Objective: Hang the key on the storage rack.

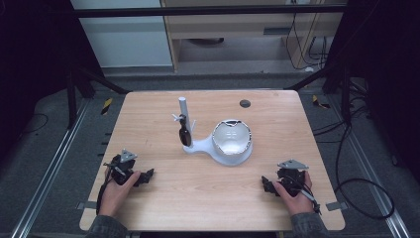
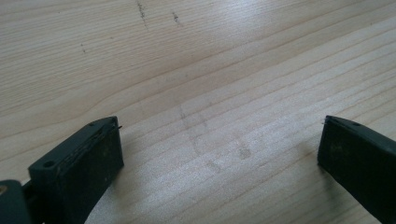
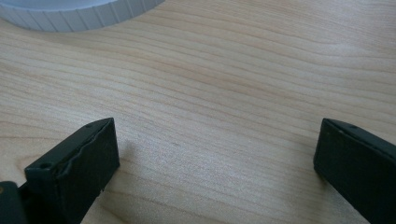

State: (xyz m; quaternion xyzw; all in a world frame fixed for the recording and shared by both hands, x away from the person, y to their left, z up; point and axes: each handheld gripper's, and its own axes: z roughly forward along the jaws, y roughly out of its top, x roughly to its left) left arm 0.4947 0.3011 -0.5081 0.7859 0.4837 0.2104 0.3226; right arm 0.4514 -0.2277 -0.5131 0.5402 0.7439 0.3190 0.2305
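The left gripper [image 2: 219, 140] looks down along its two black, blocky jaws at a pale wooden table top [image 2: 196, 60] with fine, wavy grain. The jaws stand wide apart, one rising from the lower left corner and the other from the lower right, with bare wood between them. The left jaw shows a small round hole on its upper face and a slightly ragged inner edge. Each jaw sits low over the wood and casts a soft shadow at its inner side. A few short dark scratches mark the wood near the top of the view, and fainter grey smudges lie in the middle, between and just ahead of the jaws.
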